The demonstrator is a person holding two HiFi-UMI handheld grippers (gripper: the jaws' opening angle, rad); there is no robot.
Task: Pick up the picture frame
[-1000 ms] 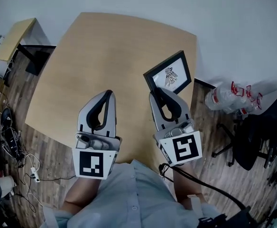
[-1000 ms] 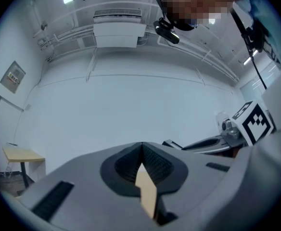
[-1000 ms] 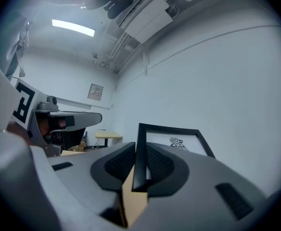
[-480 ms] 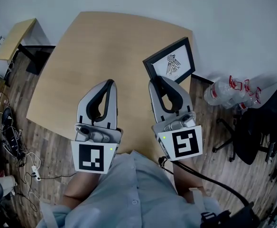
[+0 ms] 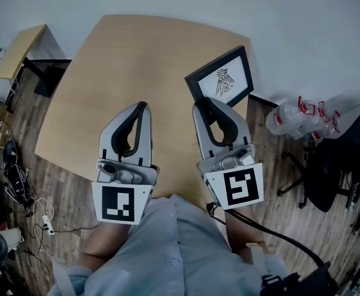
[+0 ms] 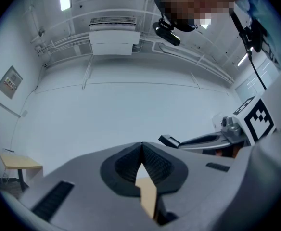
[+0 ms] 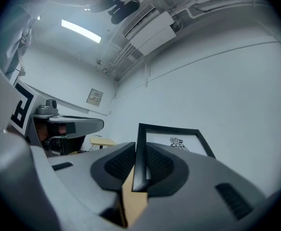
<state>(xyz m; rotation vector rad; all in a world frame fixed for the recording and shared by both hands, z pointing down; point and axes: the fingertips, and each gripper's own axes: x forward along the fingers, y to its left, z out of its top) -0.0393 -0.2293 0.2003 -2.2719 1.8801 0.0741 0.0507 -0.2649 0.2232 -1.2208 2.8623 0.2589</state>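
Note:
A black picture frame (image 5: 220, 81) with a small black drawing on white is lifted off the wooden table (image 5: 137, 73), held by its near edge. My right gripper (image 5: 205, 105) is shut on that edge. In the right gripper view the frame (image 7: 172, 141) rises from between the closed jaws against the pale wall. My left gripper (image 5: 142, 107) hovers over the table to the left of the frame, shut with nothing in it. The left gripper (image 6: 141, 146) shows its pads pressed together in its own view.
Clear plastic bottles with red labels (image 5: 300, 123) lie on the floor right of the table. A dark office chair (image 5: 337, 165) stands at the far right. A small wooden side table (image 5: 20, 48) sits at the upper left, with cables (image 5: 13, 184) on the floor.
The right gripper has raised the frame a little and tipped it further from the table; the frame sits higher in the head view. The left gripper has barely moved.

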